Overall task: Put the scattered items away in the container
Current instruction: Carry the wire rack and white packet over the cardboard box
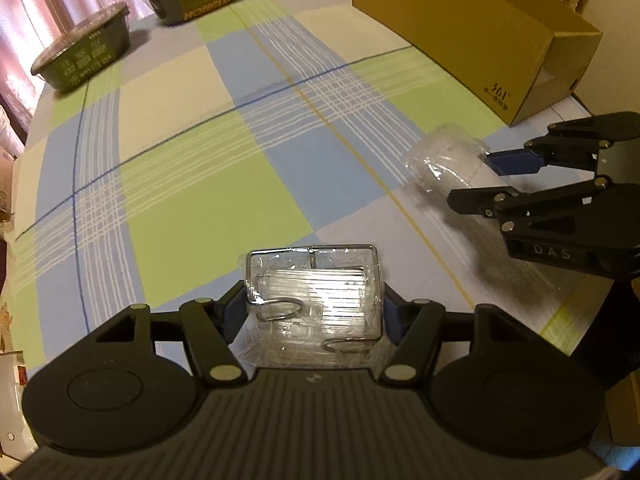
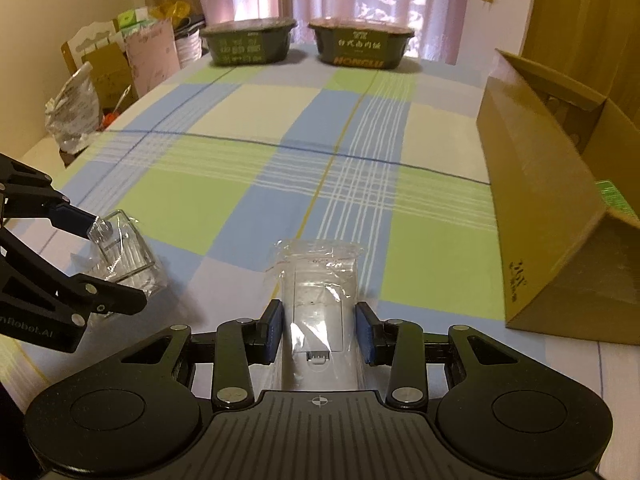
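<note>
The left gripper [image 1: 314, 306] is squeezing a plastic-wrapped wire rack [image 1: 314, 300], its blue fingers [image 1: 232, 308] pressing against both sides, just above the checked desk [image 1: 192, 184]. Beside it, the right gripper [image 2: 319, 328] is holding a bagged white device [image 2: 318, 312], fingers [image 2: 274, 330] closing snugly on its flanks. The open cardboard box [image 2: 536, 216] is sitting to the right, well apart from both. Two dark green food tubs [image 2: 250, 42] are standing at the far edge.
</note>
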Available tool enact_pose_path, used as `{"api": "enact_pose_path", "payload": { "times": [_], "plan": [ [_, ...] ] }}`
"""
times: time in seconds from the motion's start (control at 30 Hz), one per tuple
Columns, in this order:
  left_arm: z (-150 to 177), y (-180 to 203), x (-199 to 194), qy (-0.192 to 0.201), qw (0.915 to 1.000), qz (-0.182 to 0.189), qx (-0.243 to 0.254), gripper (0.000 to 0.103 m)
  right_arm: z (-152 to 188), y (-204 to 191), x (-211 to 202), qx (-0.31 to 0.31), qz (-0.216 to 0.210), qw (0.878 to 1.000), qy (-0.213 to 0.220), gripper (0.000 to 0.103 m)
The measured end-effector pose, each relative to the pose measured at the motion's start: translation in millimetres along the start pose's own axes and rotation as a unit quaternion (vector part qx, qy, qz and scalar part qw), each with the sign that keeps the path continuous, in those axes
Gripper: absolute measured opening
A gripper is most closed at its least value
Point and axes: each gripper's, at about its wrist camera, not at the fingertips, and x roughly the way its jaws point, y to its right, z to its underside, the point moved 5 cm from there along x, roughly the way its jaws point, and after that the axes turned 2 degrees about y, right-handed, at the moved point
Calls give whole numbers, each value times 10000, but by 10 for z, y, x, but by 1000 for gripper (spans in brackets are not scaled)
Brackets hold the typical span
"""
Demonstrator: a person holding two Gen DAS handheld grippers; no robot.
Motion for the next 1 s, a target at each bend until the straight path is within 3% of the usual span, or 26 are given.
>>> {"api": "enact_pose_path", "payload": {
  "times": [0.7,1.0],
  "plan": [
    [-202,199,-656,512,9986,-149,58,62,-321,199,-840,328,352,9968,638,40],
    [-542,557,-800,812,9963,39,268,62,-500,555,-1275,544,689,9914,969,40]
  ]
}}
